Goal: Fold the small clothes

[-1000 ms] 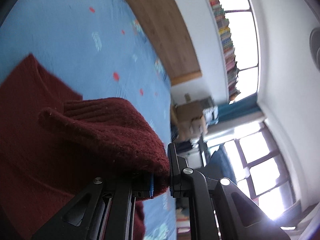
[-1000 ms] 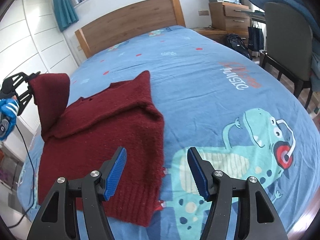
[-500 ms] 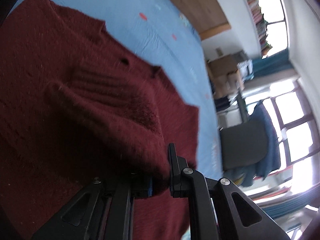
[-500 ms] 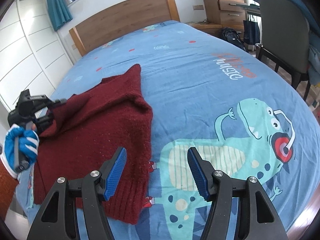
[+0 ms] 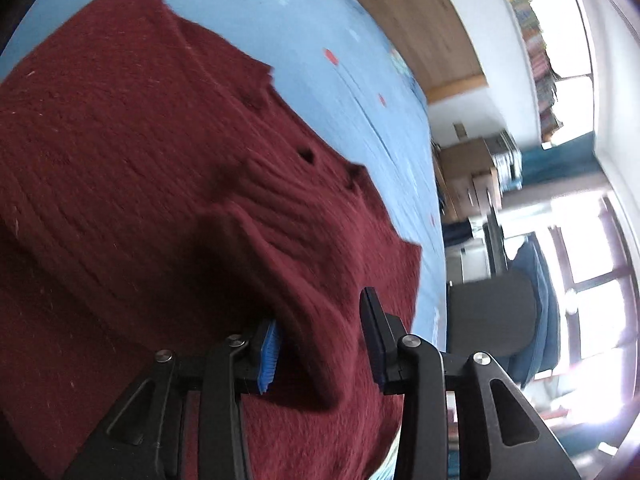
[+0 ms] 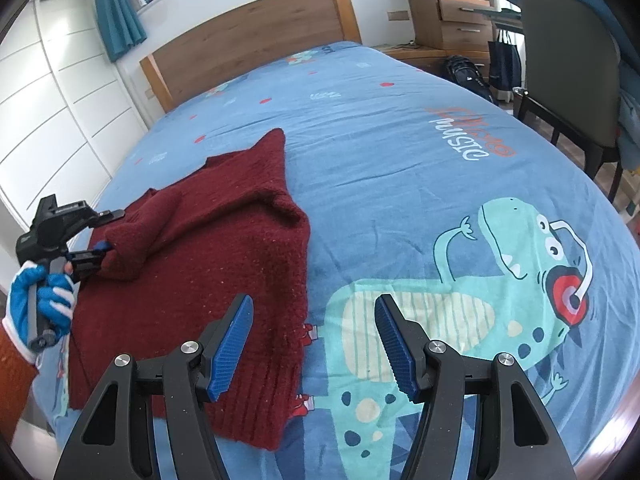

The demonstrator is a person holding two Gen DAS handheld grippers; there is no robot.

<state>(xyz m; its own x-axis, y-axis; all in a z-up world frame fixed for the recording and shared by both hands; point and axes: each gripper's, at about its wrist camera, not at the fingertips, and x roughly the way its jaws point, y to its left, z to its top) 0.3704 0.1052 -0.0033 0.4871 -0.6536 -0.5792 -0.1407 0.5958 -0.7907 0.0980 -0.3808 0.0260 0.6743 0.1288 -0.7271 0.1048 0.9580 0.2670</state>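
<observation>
A dark red knit sweater [image 6: 224, 248] lies on the blue bed, partly folded, with one sleeve laid across its body. In the left wrist view the sweater [image 5: 132, 184] fills most of the frame. My left gripper [image 5: 320, 344] has its jaws parted, with the sleeve's cuff lying loose between them. The left gripper [image 6: 100, 236] also shows in the right wrist view at the sweater's left edge. My right gripper [image 6: 314, 344] is open and empty, hovering above the sweater's lower right hem.
The blue dinosaur-print bedsheet [image 6: 460, 184] covers the bed. A wooden headboard [image 6: 248, 52] stands at the far end. A grey chair [image 6: 568, 72] and a wooden dresser [image 6: 448, 20] stand to the right of the bed. White wardrobe doors [image 6: 48, 120] are on the left.
My left gripper carried the sleeve down from the air onto the sweater's body, then opened its jaws on the cuff. The right gripper stayed open and drifted slightly.
</observation>
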